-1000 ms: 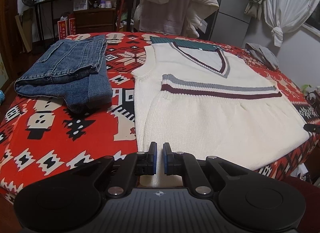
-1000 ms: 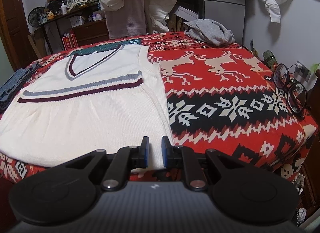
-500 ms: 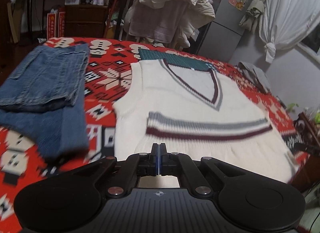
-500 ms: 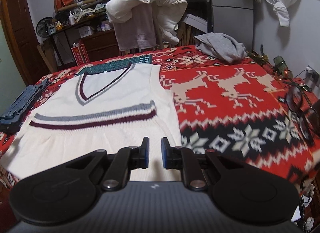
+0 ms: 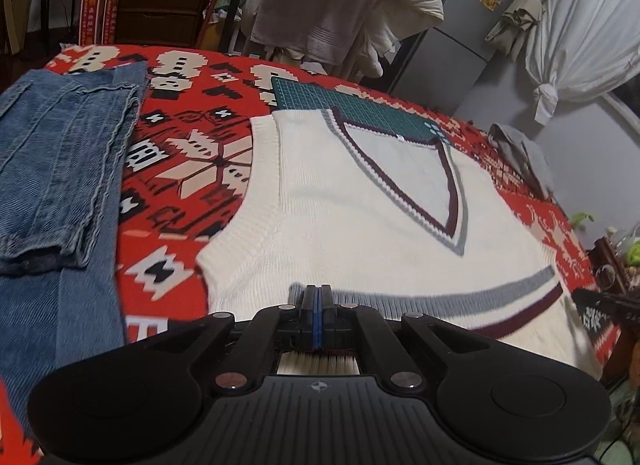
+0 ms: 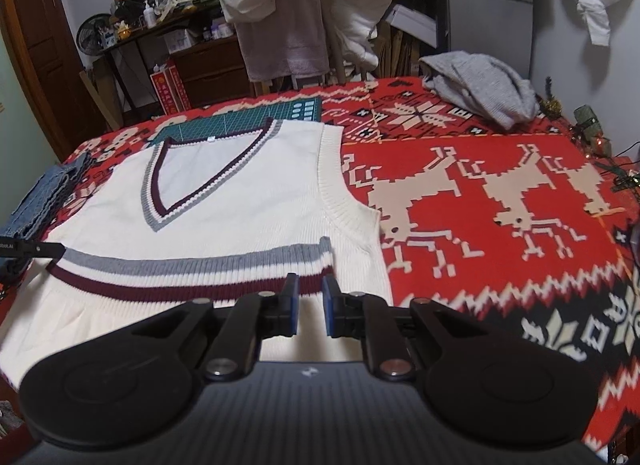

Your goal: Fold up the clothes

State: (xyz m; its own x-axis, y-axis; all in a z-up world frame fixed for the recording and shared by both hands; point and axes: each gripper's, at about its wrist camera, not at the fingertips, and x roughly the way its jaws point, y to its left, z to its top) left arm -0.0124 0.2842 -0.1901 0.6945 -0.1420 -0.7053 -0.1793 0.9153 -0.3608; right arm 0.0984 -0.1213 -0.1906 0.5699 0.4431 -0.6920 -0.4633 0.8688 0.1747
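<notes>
Cream knit, trimmed with grey and maroon stripes, makes up the sleeveless vest [image 5: 360, 201] that is laid flat on the red patterned cloth [image 5: 188, 169] covering the counter. Its long axis runs away from the cameras, with the V-neck pointed toward the far edge, where it overlaps a green cutting mat [image 5: 320, 99], and the striped hem is seen folded up toward the chest.

At the far left, folded blue jeans [image 5: 60, 169] are seen close to the counter's left edge, with a strip of bare cloth between them and the vest's left armhole. The left hand-held gripper [image 5: 317, 307] is seen with its pads pressed together at the hem's left end; whether cloth is pinched between them cannot be told. The right hand-held gripper [image 6: 308, 303] is held narrowly apart over the hem's right end, the maroon stripe showing in the gap. Right of the vest a broad stretch of cloth lies free, and a grey garment [image 6: 480, 89] is bunched at the far right corner.
</notes>
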